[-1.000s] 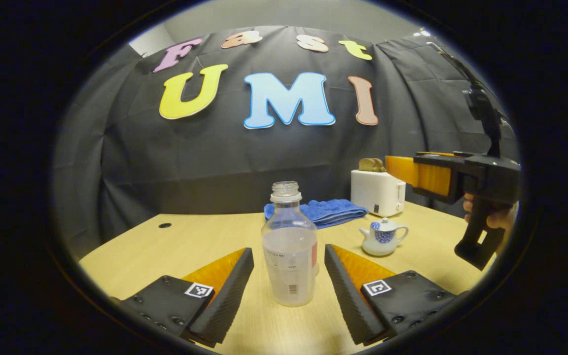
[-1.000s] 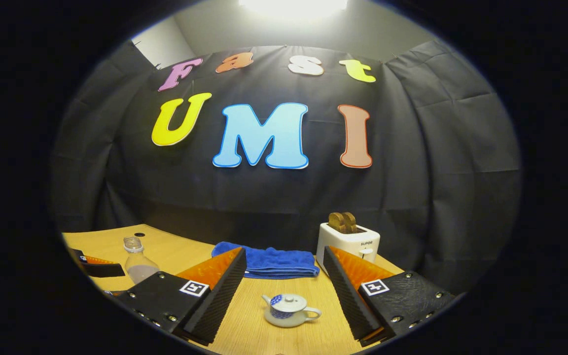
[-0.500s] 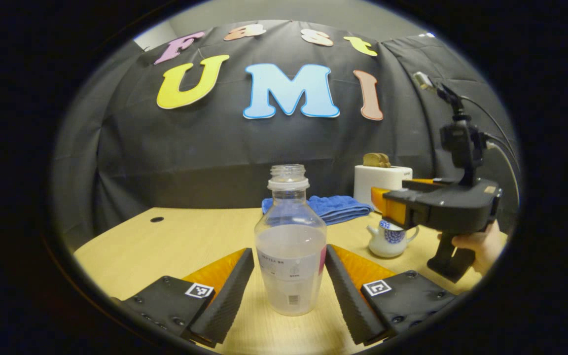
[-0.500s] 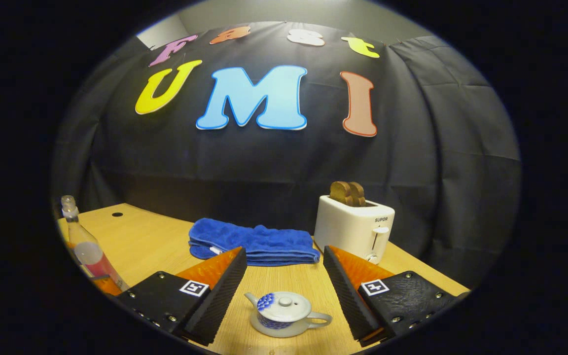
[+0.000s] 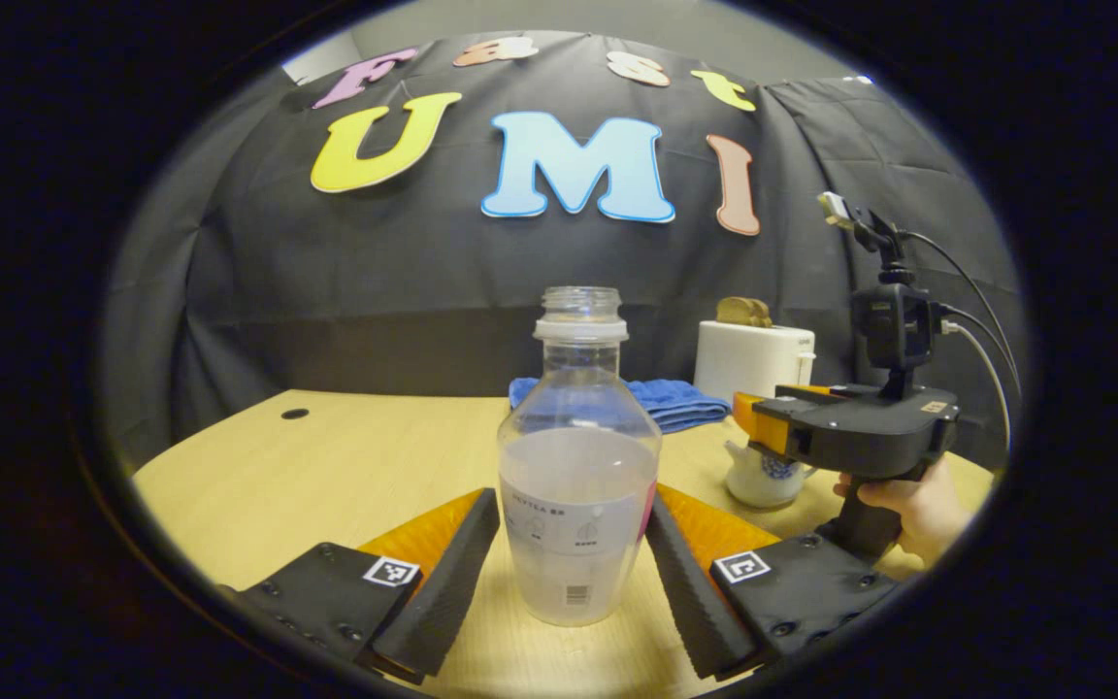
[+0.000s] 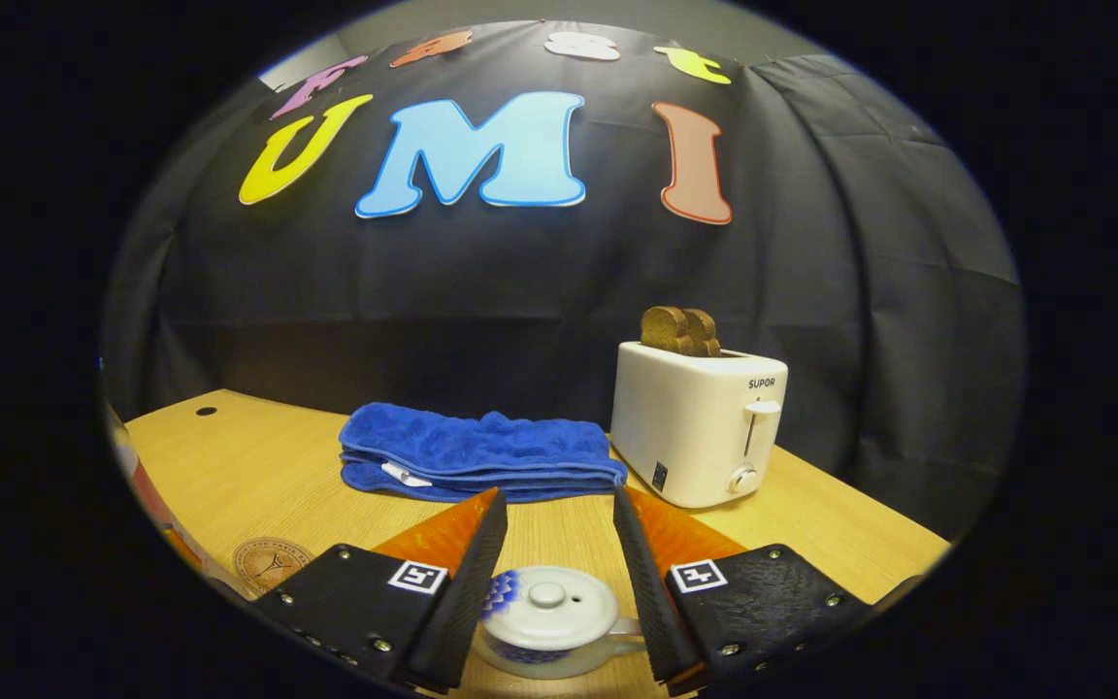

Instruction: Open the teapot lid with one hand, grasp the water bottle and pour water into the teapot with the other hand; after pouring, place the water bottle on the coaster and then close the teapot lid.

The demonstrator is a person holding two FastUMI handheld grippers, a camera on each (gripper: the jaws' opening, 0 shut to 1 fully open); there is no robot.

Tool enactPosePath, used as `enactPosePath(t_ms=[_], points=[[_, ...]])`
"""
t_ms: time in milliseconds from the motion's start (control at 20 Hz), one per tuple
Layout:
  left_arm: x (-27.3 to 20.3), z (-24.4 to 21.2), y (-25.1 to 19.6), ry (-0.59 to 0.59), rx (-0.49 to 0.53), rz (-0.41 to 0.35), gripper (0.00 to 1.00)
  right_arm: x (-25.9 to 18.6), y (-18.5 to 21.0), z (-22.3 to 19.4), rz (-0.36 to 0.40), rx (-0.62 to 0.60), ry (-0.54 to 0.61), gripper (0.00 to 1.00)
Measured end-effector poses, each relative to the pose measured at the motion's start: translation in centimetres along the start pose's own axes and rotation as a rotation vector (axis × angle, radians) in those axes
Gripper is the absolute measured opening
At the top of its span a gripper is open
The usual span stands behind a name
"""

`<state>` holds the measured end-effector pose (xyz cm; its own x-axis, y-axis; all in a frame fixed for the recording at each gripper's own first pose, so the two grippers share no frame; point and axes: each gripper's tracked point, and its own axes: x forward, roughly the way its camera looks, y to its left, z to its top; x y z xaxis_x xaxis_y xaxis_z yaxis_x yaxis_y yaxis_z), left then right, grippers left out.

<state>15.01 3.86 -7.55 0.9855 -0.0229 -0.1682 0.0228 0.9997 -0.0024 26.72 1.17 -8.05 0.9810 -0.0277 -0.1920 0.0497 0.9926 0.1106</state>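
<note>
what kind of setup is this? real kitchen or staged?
Staged, most likely: a recording booth, not a kitchen. A black cloth wall backs a bare wooden table, with household props laid out: a toaster, a folded blue towel and a teapot.

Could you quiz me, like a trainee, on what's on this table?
1. True or false: the teapot has its lid on.
2. What stands between the left claw fingers? A) water bottle B) toaster C) blue towel
3. Fill in: the bottle's mouth has no ____.

Key: 1 true; 2 A; 3 cap.
</note>
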Motion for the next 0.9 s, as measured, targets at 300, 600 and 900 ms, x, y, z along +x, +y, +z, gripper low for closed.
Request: enactPosePath(t_ms=[300, 600, 900], points=[[-0.3, 0.5, 0.0, -0.016, -0.008, -0.008, 1.0, -0.1, 1.0, -0.1, 0.012, -0.038, 0.017, 0.52], [-0.4, 0.5, 0.0, -0.018, -0.007, -0.006, 1.0, -0.3, 0.9, -0.5, 0.015, -0.048, 0.017, 0.31], [-0.3, 0.3, 0.1, -0.011, -0.008, -0.006, 1.0, -0.2, 0.6, -0.2, 0.003, -0.026, 0.006, 0.17]])
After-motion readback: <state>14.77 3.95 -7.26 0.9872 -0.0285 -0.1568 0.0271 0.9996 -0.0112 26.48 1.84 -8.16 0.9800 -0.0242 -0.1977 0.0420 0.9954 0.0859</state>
